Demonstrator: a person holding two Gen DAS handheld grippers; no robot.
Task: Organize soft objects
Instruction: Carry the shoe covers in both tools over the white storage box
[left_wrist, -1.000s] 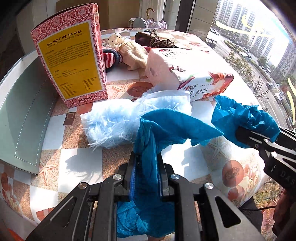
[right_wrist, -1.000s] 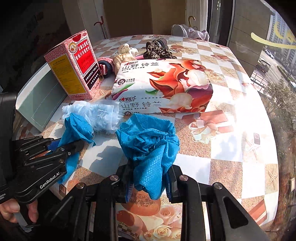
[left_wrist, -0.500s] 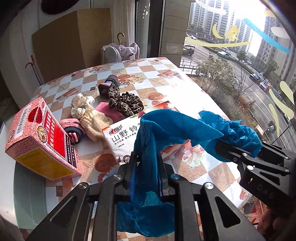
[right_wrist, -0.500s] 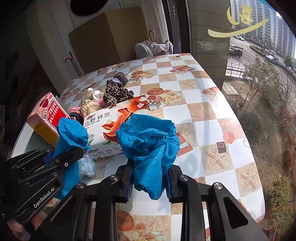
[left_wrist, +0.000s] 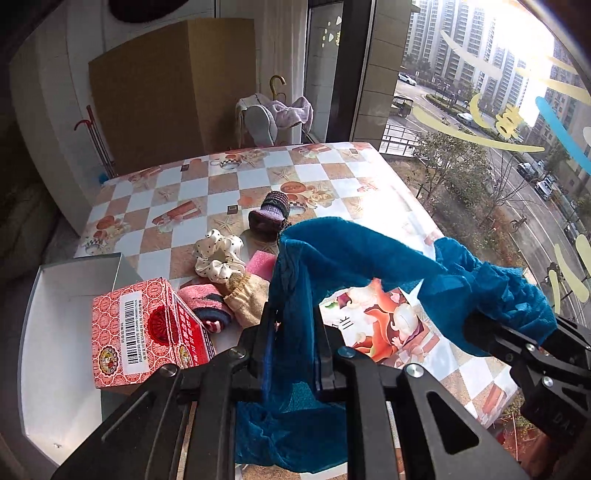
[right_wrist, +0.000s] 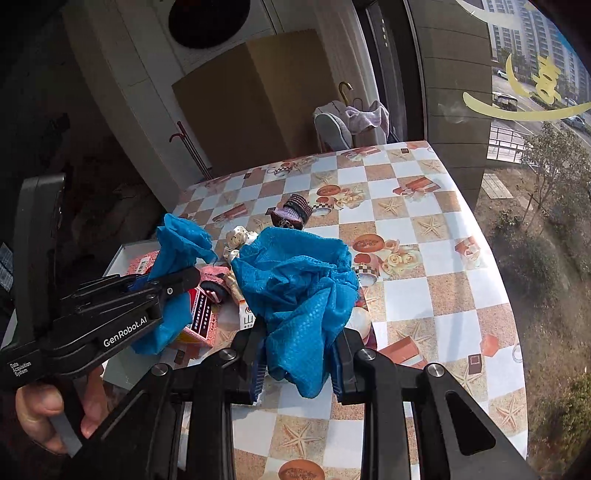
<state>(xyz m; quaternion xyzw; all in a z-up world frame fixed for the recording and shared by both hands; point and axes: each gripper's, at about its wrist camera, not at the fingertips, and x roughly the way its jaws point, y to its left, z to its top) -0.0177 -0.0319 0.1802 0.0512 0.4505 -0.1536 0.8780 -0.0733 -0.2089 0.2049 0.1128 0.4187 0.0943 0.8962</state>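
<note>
A blue mesh cloth (left_wrist: 343, 254) hangs stretched between my two grippers, high above the table. My left gripper (left_wrist: 291, 332) is shut on one end of it; this gripper also shows in the right wrist view (right_wrist: 173, 280). My right gripper (right_wrist: 299, 343) is shut on the other bunched end (right_wrist: 299, 280); it shows at the right of the left wrist view (left_wrist: 517, 332). On the table lie a white dotted scrunchie (left_wrist: 218, 254), a pink sponge (left_wrist: 260, 262), a beige pouch (left_wrist: 247, 299), a pink striped sock (left_wrist: 210, 310) and a purple knitted item (left_wrist: 269, 214).
A red medicine box (left_wrist: 144, 332) stands at the left beside a white tray (left_wrist: 55, 332). A tissue pack (left_wrist: 391, 325) lies under the cloth. The checkered table (right_wrist: 424, 258) ends at a window on the right. A cardboard board (left_wrist: 173, 96) leans behind.
Both grippers have risen well above the table with the blue cloth held between them. The view has tilted up, so the far end of the table and the wall show.
</note>
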